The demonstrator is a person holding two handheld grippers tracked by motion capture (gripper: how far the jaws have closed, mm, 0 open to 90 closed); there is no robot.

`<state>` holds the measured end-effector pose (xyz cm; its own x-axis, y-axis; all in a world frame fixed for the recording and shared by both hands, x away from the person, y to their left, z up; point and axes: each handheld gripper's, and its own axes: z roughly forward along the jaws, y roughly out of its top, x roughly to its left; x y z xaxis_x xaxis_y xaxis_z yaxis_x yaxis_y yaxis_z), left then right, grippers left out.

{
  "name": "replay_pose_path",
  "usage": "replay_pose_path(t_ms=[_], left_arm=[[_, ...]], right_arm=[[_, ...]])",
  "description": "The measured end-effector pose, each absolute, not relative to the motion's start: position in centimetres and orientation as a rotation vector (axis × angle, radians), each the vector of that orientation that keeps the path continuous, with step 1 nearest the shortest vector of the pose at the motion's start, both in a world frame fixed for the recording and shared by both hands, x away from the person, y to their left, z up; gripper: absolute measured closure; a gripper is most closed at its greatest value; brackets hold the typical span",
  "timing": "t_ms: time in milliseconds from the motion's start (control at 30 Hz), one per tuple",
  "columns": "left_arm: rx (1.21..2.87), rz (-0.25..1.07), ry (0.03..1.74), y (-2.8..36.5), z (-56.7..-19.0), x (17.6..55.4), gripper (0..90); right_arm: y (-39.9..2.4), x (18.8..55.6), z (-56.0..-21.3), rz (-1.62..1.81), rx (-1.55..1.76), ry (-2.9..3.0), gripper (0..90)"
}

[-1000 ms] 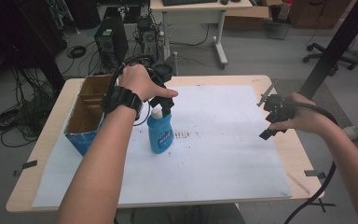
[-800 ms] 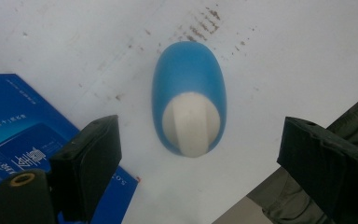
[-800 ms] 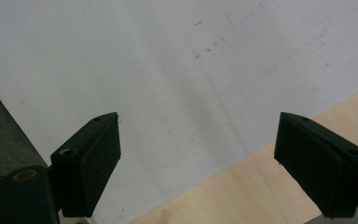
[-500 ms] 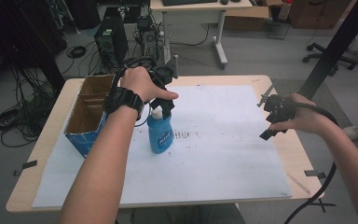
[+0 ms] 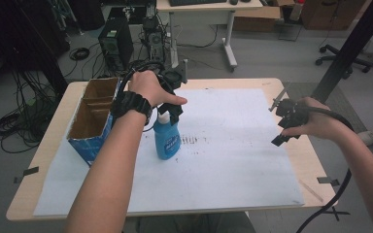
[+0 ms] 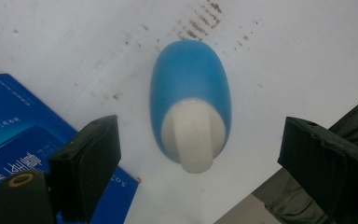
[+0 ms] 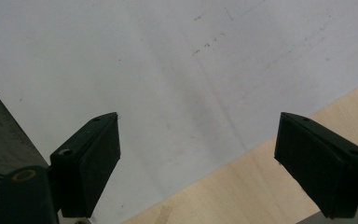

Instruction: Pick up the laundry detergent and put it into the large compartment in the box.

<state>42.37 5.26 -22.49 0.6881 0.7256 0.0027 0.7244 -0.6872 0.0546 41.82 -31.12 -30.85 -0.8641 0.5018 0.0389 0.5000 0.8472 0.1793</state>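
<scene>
Two jaws of my left gripper stand wide apart, one on each side of the bottle and touching neither side. I look straight down on its white cap. The bottle stands upright on the white sheet, just beside the blue box.

As I judge it, the step is to grip the bottle near its neck. The cap sits a little nearer my left jaw, so I would shift until it lies midway, then sink lower so the pads meet the neck or shoulder and not the smooth cap tip. I would close slowly and squarely, since a lopsided squeeze could tip the bottle toward the box.

My right gripper hangs over the sheet's right edge, jaws wide and holding nothing, well apart from the bottle.
</scene>
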Motion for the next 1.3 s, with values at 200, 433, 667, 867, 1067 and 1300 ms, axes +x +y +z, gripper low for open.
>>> replay_pose_path(t_ms=[200, 433, 667, 867, 1067, 1300], left_arm=[[2.855, 0.042, 1.236, 5.2, -22.9, 42.6, 12.7], [2.842, 0.022, 1.245, 5.4, -23.8, 42.5, 12.8], [2.843, 0.015, 1.25, 5.4, -24.6, 42.5, 12.6], [2.85, 0.005, 1.248, 5.4, -25.2, 42.6, 12.7], [2.863, 0.015, 1.246, 5.2, -25.8, 42.8, 12.6], [2.864, 0.011, 1.251, 5.2, -26.6, 42.8, 12.8]], right_arm=[[-31.2, 41.8, -31.1, 0.284, 0.819, 3.013, 14.4], [-31.1, 41.8, -31.1, 0.285, 0.816, 3.014, 14.4], [-31.1, 41.8, -31.2, 0.285, 0.816, 3.014, 14.5], [-31.2, 41.8, -31.2, 0.281, 0.82, 3.016, 14.5], [-31.2, 41.8, -31.3, 0.281, 0.82, 3.016, 14.4], [-31.3, 41.7, -31.4, 0.276, 0.822, 3.017, 14.4]])
